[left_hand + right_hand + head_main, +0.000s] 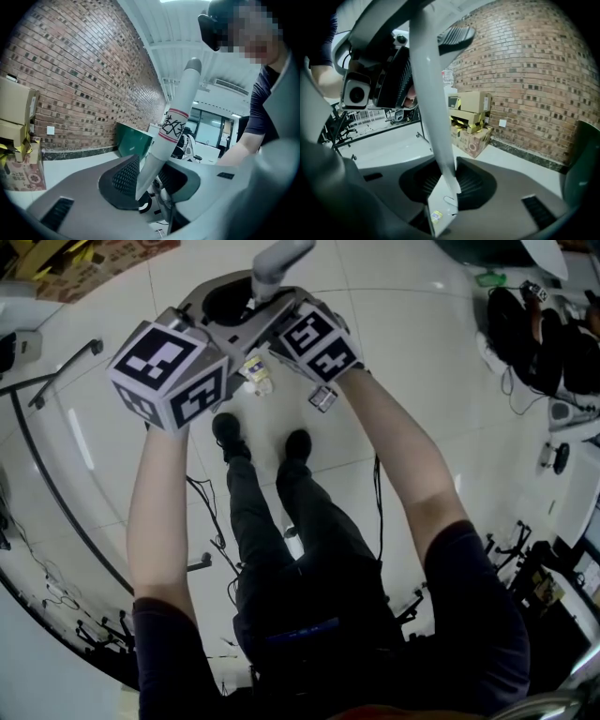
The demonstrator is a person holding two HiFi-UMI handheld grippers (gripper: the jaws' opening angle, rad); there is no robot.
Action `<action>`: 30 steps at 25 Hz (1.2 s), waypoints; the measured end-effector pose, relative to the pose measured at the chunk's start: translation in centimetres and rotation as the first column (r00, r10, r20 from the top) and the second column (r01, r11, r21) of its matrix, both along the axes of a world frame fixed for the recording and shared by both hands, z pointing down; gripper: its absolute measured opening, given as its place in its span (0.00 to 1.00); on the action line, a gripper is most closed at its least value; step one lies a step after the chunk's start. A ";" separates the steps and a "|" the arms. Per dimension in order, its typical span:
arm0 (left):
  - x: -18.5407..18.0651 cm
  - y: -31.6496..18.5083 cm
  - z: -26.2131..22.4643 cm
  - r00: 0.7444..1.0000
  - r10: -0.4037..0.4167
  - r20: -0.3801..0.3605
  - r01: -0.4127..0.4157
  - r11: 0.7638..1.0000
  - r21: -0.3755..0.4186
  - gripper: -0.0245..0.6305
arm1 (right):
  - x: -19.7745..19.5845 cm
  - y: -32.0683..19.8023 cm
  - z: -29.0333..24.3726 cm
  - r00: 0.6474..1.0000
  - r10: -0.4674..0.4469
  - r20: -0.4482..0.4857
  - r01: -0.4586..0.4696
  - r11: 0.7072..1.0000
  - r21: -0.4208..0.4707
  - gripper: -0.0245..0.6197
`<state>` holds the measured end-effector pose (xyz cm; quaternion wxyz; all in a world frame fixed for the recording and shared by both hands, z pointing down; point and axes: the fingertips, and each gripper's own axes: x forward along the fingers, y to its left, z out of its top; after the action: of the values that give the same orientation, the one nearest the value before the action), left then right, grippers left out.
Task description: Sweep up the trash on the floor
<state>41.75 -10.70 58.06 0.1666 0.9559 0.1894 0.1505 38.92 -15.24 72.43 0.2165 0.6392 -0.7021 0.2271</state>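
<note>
Left tool (143,187) and right tool (447,187) both clamp pale handle (176,122). Glossy white floor (422,343), scraps (256,374) upper centre; brick wall (79,70), cardboard boxes (471,112).

The floor (422,362) is glossy pale tile and shows reflections. The wall (79,79) is rough brick, matt. The boxes (471,110) are brown cardboard, matt. The handle (186,89) is smooth pale plastic w/ a paper label (172,127). The left gripper (150,185) and right gripper (450,187) have matt grey plastic shells w/ black ribbed pads (473,185), approx. rubber-like. The marker cubes (169,371) are matt, printed b/w. The trousers (300,540) are dark cloth.
</note>
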 end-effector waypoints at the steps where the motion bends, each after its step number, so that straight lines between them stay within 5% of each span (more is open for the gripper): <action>1: -0.3 0.5 0.2 1.000 0.000 0.010 0.000 1.000 0.003 0.22 | -0.3 0.6 0.1 1.000 -0.001 0.003 0.001 1.000 -0.004 0.20; 19: -2.2 7.8 0.6 0.988 0.141 0.063 -0.143 0.989 0.040 0.22 | -1.8 7.3 0.4 0.992 0.122 0.025 -0.121 0.992 -0.022 0.21; 25: -3.1 10.5 0.5 0.967 0.240 0.090 -0.248 0.964 0.092 0.22 | -2.4 9.4 0.1 0.988 0.153 0.028 -0.153 0.988 -0.029 0.21; 30: -3.2 10.5 0.1 0.963 0.251 0.093 -0.259 0.961 0.091 0.22 | -2.7 9.9 -0.2 0.979 0.201 0.042 -0.200 0.979 -0.031 0.21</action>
<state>38.50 -0.18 58.18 0.1039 0.9239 0.2962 0.2188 36.27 -5.31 72.20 0.1849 0.6986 -0.6357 0.2714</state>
